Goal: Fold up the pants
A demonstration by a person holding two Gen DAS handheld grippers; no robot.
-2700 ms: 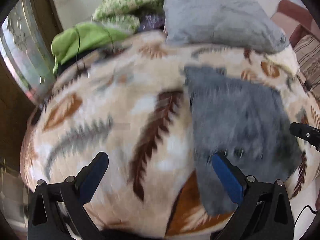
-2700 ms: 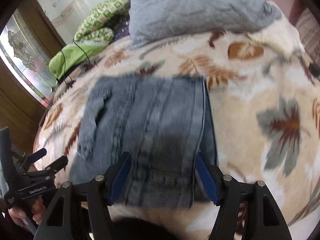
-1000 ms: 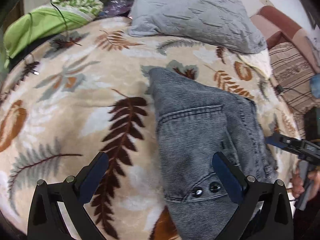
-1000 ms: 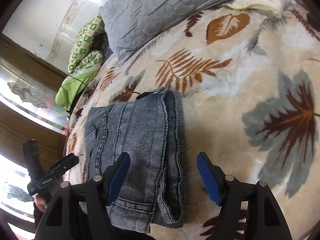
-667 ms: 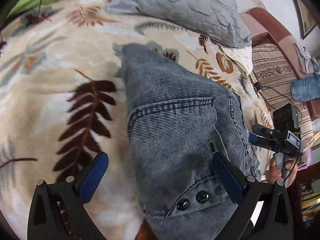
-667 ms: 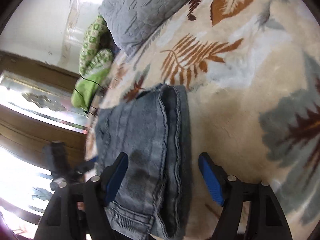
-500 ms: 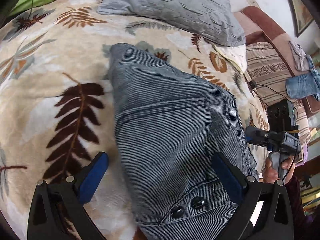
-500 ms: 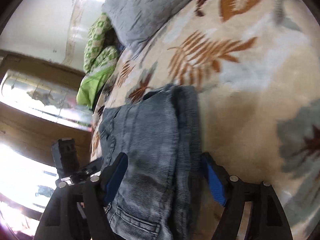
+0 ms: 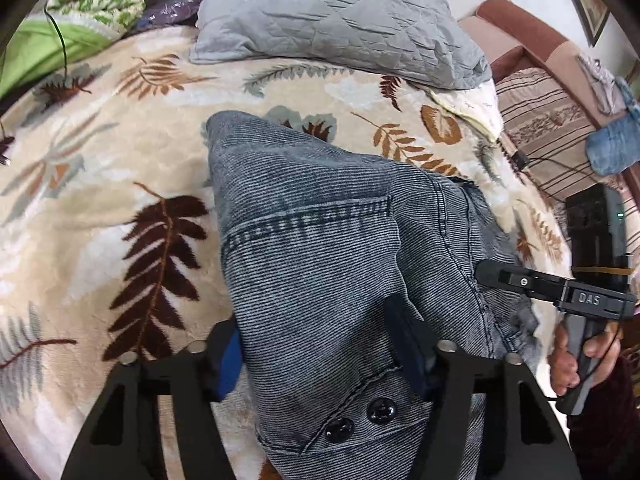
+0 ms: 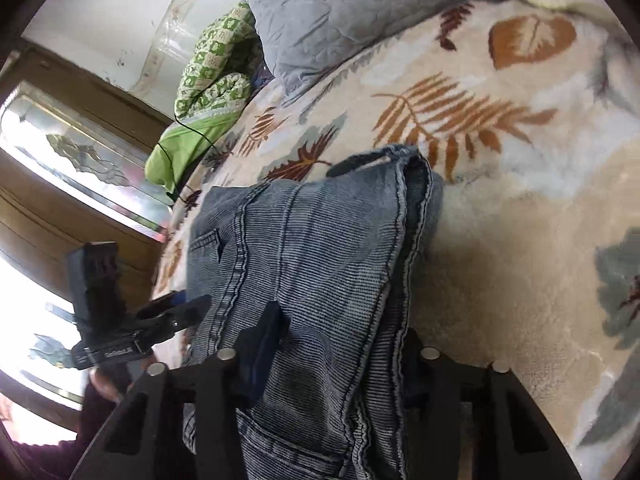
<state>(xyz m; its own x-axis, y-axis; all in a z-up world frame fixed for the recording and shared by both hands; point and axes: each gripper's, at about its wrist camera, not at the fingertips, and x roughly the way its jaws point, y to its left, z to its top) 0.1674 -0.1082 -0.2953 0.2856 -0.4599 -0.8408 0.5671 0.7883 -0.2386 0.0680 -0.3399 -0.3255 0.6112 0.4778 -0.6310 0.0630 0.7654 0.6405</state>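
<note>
Grey-blue ribbed denim pants (image 9: 328,248) lie folded in a thick stack on a leaf-patterned blanket (image 9: 112,184). My left gripper (image 9: 316,348) is shut on the stack's near end by the waistband with two dark buttons. My right gripper (image 10: 340,344) is shut on the pants (image 10: 320,248) at the other near corner, its fingers pressed into the layered edge. Each gripper shows in the other's view, at the right edge (image 9: 532,284) and the left edge (image 10: 152,316).
A grey quilted pillow (image 9: 332,20) and green bedding (image 9: 80,12) lie at the bed's head. A striped brown sofa (image 9: 552,112) with clothes stands beyond the bed's right side. A wooden mirrored cabinet (image 10: 72,160) stands to the left.
Both grippers moved in over the folded pants and closed on the near end; they were open half a second ago.
</note>
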